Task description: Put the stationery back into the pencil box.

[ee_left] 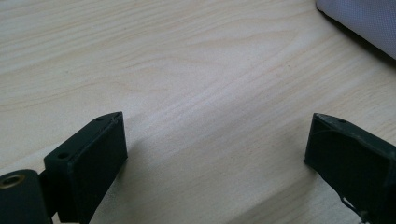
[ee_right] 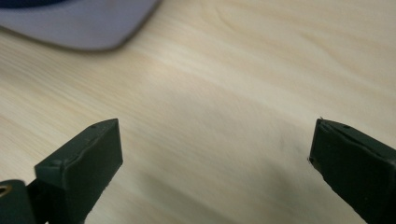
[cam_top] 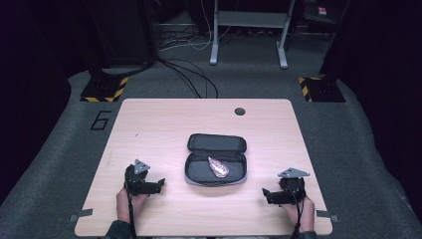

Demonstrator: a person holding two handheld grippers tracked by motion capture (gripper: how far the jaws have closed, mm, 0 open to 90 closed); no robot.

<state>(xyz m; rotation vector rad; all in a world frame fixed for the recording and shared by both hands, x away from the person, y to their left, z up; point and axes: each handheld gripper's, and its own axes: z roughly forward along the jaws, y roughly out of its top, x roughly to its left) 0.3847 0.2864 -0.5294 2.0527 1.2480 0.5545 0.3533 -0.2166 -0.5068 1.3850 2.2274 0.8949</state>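
case: black, grey lining | pouch: pink | table: pale wood

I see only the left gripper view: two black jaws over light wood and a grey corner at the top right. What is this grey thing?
Observer: It is the grey zip-up fabric case, lying open in the middle of the light wooden table, seen from the high view.
Operator: Is anything inside the case?
Observer: Yes, a small shiny pinkish object lies in the near half; its kind I cannot tell.
Operator: Where is the other gripper?
Observer: The right gripper is near the table's front edge, right of the case, apart from it.
Operator: Does it hold something?
Observer: No, its jaws stand wide open over bare wood in the right gripper view.
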